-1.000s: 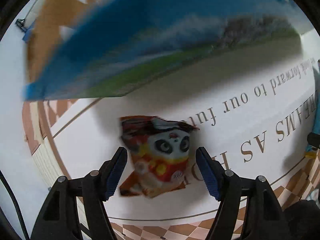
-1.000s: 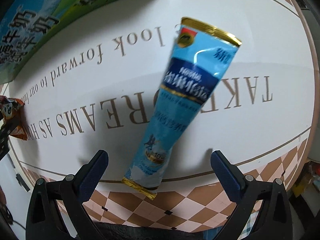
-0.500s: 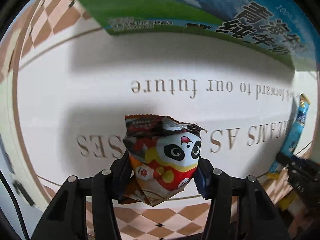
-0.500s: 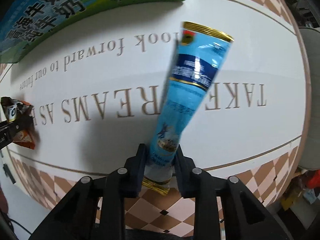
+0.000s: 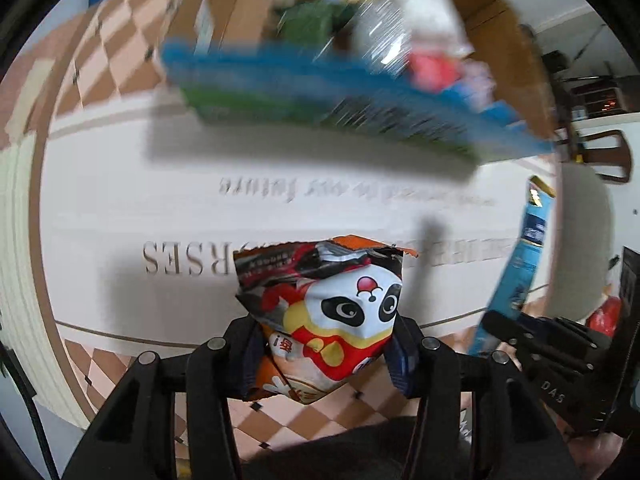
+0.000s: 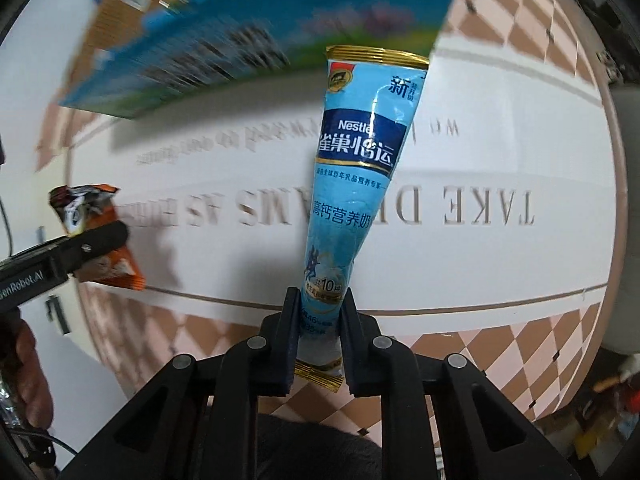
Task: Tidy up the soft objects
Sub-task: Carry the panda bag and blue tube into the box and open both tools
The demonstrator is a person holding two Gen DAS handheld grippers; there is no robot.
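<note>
1. Nearest in the left wrist view, the left gripper (image 5: 325,354) is clamped on a puffy orange snack packet (image 5: 326,316) printed with a cartoon panda. Its jaws have just been closing, and they now press the packet's lower half from both sides. The packet hangs clear above the white tabletop (image 5: 120,208). Risk: the air-filled bag could squirm out of the pads, or burst if squeezed harder.

2. Nearest in the right wrist view, the right gripper (image 6: 319,338) is fully closed on the bottom end of a long light-blue milk-powder sachet (image 6: 356,184). The sachet stands up and away from the jaws, also off the table. Risk: it is pinched only near its lower seal, so the long free end may swing or droop and the slick film could slip out.

3. Each view shows the other tool off to one side, near but apart. Risk: if both hands head for the same spot, the sachet's free end may strike the other gripper or the packet.

4. Further off, past the lettering on the tabletop, sits an open cardboard box (image 5: 516,60) with a blue and green printed flap (image 5: 320,96). It is blurred, and its contents cannot be made out beyond several soft, colourful items. It seems the likely destination. Risk: the flap overhangs the near side, so a low approach could catch either item on its edge and knock it loose.
</note>
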